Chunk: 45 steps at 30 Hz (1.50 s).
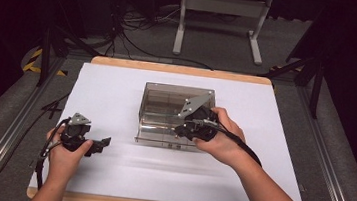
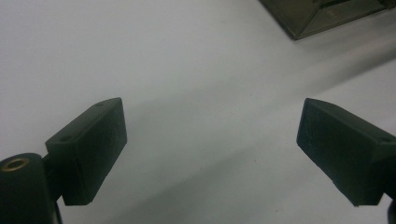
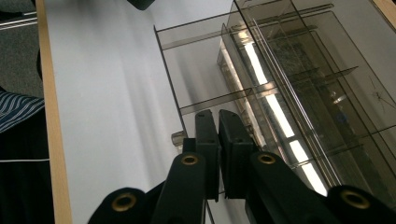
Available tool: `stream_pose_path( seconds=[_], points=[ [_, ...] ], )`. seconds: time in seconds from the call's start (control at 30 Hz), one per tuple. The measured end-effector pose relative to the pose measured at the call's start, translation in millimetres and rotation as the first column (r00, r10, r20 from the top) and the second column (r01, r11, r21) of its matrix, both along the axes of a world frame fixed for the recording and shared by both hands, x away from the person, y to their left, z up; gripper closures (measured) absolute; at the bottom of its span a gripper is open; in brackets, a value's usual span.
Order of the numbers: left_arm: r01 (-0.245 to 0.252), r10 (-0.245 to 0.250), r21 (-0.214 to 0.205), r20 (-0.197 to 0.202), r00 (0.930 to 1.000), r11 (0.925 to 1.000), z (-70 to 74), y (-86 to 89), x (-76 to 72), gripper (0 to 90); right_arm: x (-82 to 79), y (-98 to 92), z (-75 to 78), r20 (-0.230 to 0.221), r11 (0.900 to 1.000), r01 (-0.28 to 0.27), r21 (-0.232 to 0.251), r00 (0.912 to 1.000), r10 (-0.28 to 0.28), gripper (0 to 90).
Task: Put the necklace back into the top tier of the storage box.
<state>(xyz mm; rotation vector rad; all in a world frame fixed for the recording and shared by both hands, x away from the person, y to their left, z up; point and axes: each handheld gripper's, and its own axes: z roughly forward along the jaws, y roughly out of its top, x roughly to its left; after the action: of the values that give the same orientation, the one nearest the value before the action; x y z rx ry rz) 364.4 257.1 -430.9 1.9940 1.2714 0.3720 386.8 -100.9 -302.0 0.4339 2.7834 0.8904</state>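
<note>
A smoky clear plastic box (image 1: 166, 99) with inner dividers stands mid-table, and its drawer (image 1: 157, 137) sticks out a little toward me. My right gripper (image 1: 181, 130) is at the drawer's front. In the right gripper view my right gripper (image 3: 218, 116) has its jaws pressed together just above the drawer's (image 3: 205, 65) front wall, beside a small clear knob (image 3: 177, 137). I cannot tell whether anything is pinched between them. My left gripper (image 1: 104, 143) rests on the white table to the left. There its jaws stand wide apart and my left gripper (image 2: 210, 140) holds nothing. A corner of the box (image 2: 322, 14) shows at the top right of that view.
The white table top (image 1: 117, 89) has a wooden rim along its near and far edges. Beyond it are floor cables and a white stand (image 1: 220, 14). Black cables trail from both grippers.
</note>
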Motion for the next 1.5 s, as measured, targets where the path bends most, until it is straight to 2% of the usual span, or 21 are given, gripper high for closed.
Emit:
stream_pose_path(
  seconds=[0.13,0.3,0.57,1.5],
  points=[
    [0.0,0.0,0.0,0.0,1.0,1.0,0.1,0.1,0.0,9.3,5.0,0.3,-2.3,-0.001,0.9999,0.014,0.001,0.9999,-0.014,87.8],
    [0.0,0.0,-0.001,0.0,1.0,1.0,0.3,0.5,-0.1,9.3,11.9,1.0,-7.0,-0.001,0.9983,0.057,-0.009,0.9984,-0.057,87.8],
    [0.001,-0.001,0.002,-0.005,1.0,1.0,0.7,0.8,-0.1,9.3,18.0,1.7,-12.0,-0.005,0.9966,0.081,-0.018,0.9967,-0.081,87.8],
    [0.002,-0.002,0.001,-0.005,1.0,1.0,0.7,0.7,0.0,9.2,29.4,4.7,-37.9,-0.055,0.9929,0.08,-0.088,0.9949,-0.085,87.6]
  ],
)
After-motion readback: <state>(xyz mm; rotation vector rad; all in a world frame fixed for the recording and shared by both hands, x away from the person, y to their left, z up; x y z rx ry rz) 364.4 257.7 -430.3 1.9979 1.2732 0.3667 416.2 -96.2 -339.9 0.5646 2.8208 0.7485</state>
